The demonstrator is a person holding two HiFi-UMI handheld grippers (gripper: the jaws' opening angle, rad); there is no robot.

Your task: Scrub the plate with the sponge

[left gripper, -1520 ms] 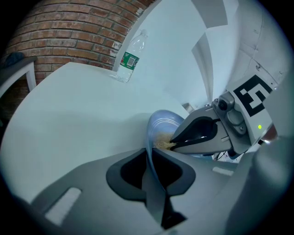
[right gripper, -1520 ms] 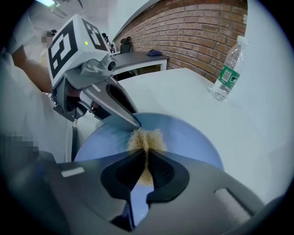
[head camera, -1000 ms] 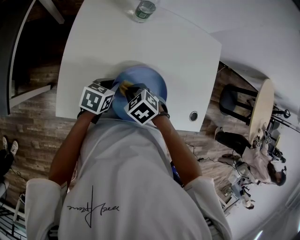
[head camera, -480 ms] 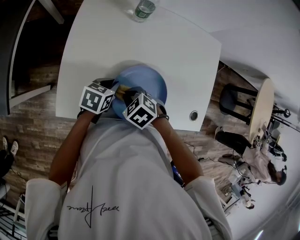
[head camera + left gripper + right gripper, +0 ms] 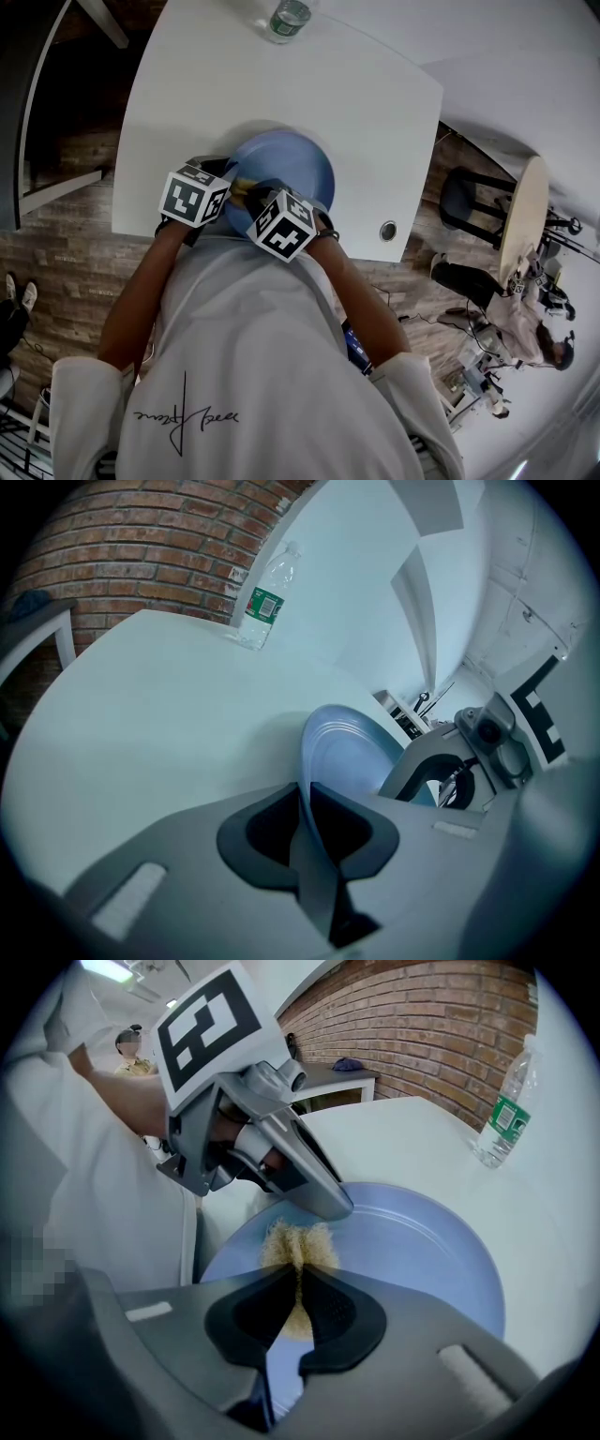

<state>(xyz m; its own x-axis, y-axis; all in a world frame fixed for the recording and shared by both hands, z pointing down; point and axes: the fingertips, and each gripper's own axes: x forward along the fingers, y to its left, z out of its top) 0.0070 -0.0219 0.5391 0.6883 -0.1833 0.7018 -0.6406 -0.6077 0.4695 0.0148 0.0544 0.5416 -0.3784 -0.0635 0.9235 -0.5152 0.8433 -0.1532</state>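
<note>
**Scrubbing is under way**

I judge that the scrub step itself is in hand. The blue plate [image 5: 298, 161] lies on the white table [image 5: 281, 84], in the middle of the head view, close to the table's near edge. My left gripper [image 5: 307, 810] has its jaws drawn to a narrow gap on the plate's rim and pinches it, so the plate cannot slide. My right gripper [image 5: 298, 1290] has its jaws pressed onto the yellow sponge [image 5: 298, 1244]. The sponge sticks out past the fingertips and touches the plate's inner face, at the lower left of the plate in the right gripper view, just beside the left gripper's tip.

For the next move I think the sponge must go across the rest of the face, toward the far and right part, with steady pressure, while the left grip holds. A stroke further to the left could bump the left gripper.

Compared with the frame one second ago, the right gripper's cube sits a little lower and more to the left in the head view. The left gripper and the plate are in the same place.
</note>
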